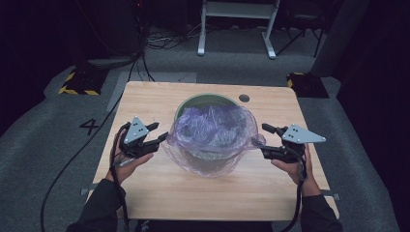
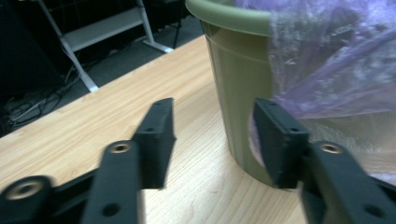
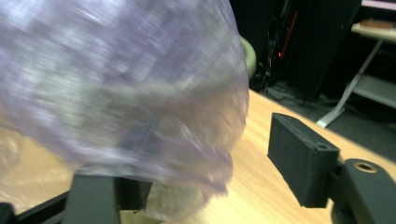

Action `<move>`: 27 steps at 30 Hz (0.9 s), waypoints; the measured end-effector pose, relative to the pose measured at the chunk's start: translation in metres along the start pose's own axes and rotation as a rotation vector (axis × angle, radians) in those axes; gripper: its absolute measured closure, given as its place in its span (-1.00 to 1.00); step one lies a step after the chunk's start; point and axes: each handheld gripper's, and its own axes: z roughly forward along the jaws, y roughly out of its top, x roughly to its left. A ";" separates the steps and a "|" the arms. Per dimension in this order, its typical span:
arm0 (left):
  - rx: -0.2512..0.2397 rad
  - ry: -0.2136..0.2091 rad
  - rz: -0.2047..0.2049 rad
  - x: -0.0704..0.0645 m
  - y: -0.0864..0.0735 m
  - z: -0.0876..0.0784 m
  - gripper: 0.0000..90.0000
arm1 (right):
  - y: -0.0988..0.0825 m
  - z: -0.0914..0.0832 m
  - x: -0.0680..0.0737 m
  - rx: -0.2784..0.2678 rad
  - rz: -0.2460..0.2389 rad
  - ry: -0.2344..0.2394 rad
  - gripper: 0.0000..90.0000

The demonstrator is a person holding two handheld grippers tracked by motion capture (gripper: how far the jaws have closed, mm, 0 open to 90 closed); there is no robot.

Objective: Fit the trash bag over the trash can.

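A pale green bin (image 1: 203, 100) stands mid-table on the wooden table (image 1: 159, 193), with a translucent purple bag (image 1: 212, 128) pulled over its rim and hanging down its sides. My left gripper (image 1: 162, 131) is open at the bin's left side. In the left gripper view its jaws (image 2: 215, 140) are spread, one fingertip (image 2: 280, 135) close beside the bin wall (image 2: 233, 84) and the bag's edge (image 2: 336, 60). My right gripper (image 1: 263, 139) is open at the bin's right. In the right gripper view the blurred bag (image 3: 116, 79) drapes over one jaw and hides it.
A small round hole (image 1: 244, 98) sits near the table's far edge. Beyond the table are a white desk frame (image 1: 237, 29), floor cables and two yellow-and-black striped bases (image 1: 80, 82). Bare wood lies in front of the bin.
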 end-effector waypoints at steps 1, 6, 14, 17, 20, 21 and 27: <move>-0.013 -0.002 -0.002 0.000 0.000 -0.004 -0.07 | 0.002 -0.002 0.002 -0.003 -0.005 0.002 -0.28; -0.045 -0.047 0.001 -0.003 0.000 -0.018 -0.40 | 0.014 -0.011 0.012 -0.045 -0.039 0.008 -0.31; -0.095 -0.109 0.078 -0.014 0.009 -0.038 -0.61 | 0.033 -0.013 0.024 -0.100 -0.095 -0.008 0.29; -0.118 -0.138 0.074 -0.014 0.014 -0.042 -0.61 | 0.040 -0.010 0.024 -0.106 -0.117 -0.022 0.65; -0.151 -0.143 0.089 -0.018 0.017 -0.045 -0.56 | 0.045 -0.005 0.021 -0.103 -0.107 -0.047 0.80; -0.152 -0.144 0.100 -0.020 0.017 -0.045 -0.56 | 0.047 -0.003 0.021 -0.101 -0.103 -0.055 0.85; -0.146 -0.166 0.122 -0.027 0.020 -0.042 -0.57 | 0.056 0.009 0.020 -0.073 -0.096 -0.078 0.94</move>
